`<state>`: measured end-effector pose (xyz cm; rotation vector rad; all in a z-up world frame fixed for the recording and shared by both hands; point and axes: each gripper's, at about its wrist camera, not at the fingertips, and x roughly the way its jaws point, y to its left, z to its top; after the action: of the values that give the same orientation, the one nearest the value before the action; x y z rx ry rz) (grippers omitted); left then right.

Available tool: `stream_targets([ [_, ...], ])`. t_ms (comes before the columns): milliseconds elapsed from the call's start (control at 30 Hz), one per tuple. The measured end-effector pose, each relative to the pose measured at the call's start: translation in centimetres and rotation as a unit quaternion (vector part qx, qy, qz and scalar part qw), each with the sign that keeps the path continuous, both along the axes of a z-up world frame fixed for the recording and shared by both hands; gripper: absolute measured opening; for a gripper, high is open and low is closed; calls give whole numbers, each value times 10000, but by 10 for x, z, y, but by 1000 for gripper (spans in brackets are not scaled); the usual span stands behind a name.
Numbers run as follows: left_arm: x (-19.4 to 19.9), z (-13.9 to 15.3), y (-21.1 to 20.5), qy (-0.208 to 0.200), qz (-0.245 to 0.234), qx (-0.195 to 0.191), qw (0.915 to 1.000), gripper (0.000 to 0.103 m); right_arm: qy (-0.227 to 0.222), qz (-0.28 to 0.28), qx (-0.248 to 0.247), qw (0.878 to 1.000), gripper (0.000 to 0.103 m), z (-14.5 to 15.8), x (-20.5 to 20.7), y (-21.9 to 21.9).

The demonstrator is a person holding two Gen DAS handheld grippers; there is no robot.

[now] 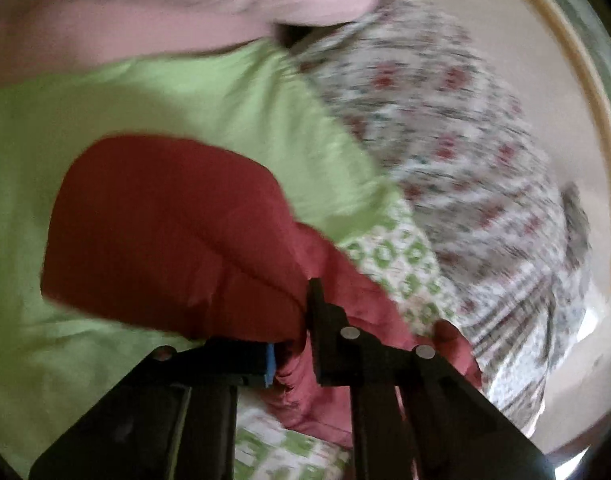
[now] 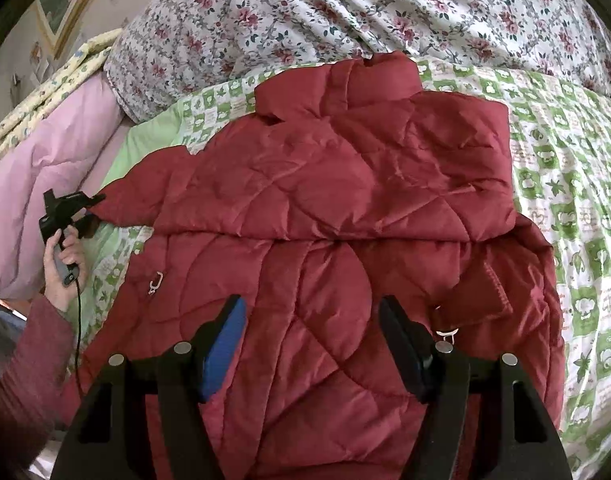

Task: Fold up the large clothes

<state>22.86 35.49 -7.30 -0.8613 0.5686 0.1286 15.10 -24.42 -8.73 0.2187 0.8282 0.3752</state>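
A red quilted jacket (image 2: 325, 208) lies spread on a green-and-white patterned sheet (image 2: 565, 184), with one part folded across its upper half. Its sleeve reaches out to the left. My left gripper (image 2: 90, 207) is shut on the end of that sleeve. In the blurred left wrist view the red sleeve (image 1: 165, 232) bulges ahead of the left gripper (image 1: 293, 356), and red fabric is pinched between the jaws. My right gripper (image 2: 311, 320) hovers open over the jacket's lower part with nothing between its fingers.
A floral duvet (image 2: 385, 4) is heaped along the far side of the bed. A pink blanket (image 2: 45, 184) and a plain green sheet (image 2: 145, 140) lie at the left. A hand (image 2: 63, 264) and a red-sleeved forearm hold the left gripper. A framed picture (image 2: 65, 4) hangs on the wall.
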Motion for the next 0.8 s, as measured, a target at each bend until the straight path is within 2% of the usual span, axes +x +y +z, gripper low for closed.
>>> stream_targets([
  [100, -5, 31, -26, -314, -383, 345, 9982, 9, 38, -32, 57, 10000, 70, -1, 5, -4],
  [200, -7, 61, -64, -575, -851, 761, 9918, 9, 95, -52, 147, 9998, 70, -4, 11, -7],
  [367, -6, 94, -141, -790, -1727, 1403, 9717, 9, 193, -83, 310, 9993, 70, -5, 22, -13],
  [533, -1, 98, -215, -801, -2424, 1899, 9480, 9, 205, -161, 431, 9987, 70, -1, 32, -21],
  [667, 6, 91, -264, -712, -2898, 2085, 9314, 9, 158, -213, 548, 9981, 70, 5, 38, -29],
  [800, 13, 79, -313, -578, -3365, 2311, 9111, 9, 107, -225, 722, 9971, 70, 9, 43, -38],
])
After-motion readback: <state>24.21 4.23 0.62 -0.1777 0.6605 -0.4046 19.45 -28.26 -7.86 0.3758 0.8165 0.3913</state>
